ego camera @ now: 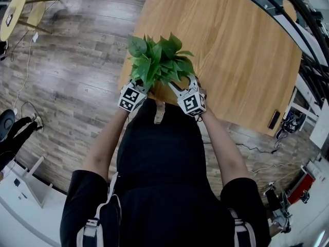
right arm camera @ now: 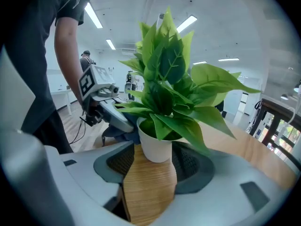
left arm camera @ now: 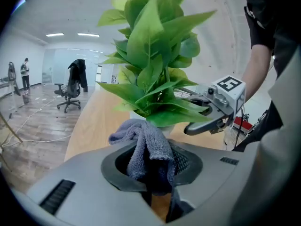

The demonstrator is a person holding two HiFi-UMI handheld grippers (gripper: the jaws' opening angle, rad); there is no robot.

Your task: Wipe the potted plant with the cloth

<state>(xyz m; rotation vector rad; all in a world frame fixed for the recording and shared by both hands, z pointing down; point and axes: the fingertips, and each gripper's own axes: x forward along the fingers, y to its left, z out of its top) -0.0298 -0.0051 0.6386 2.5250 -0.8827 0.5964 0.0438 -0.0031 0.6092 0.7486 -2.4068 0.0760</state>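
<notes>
My left tongs [left arm camera: 150, 161] clenched the cloth [left arm camera: 141, 145]. My right tongs [right arm camera: 149, 173] gaped, released, at the potted plant [right arm camera: 156, 147] near the counter [ego camera: 231, 50] edge. I judged that a hard wipe could topple the ungripped pot.

Left gripper view: the cloth [left arm camera: 143, 147] and the low leaves cover nearly all of the pot [right arm camera: 155, 147]; the plant [left arm camera: 155, 55] runs off the edge at 12 o'clock. Head view: foliage hides pot and cloth; the table [ego camera: 231, 50] is cropped at 12 o'clock; a dark object [ego camera: 274, 120] at 4 o'clock is too small to identify
</notes>
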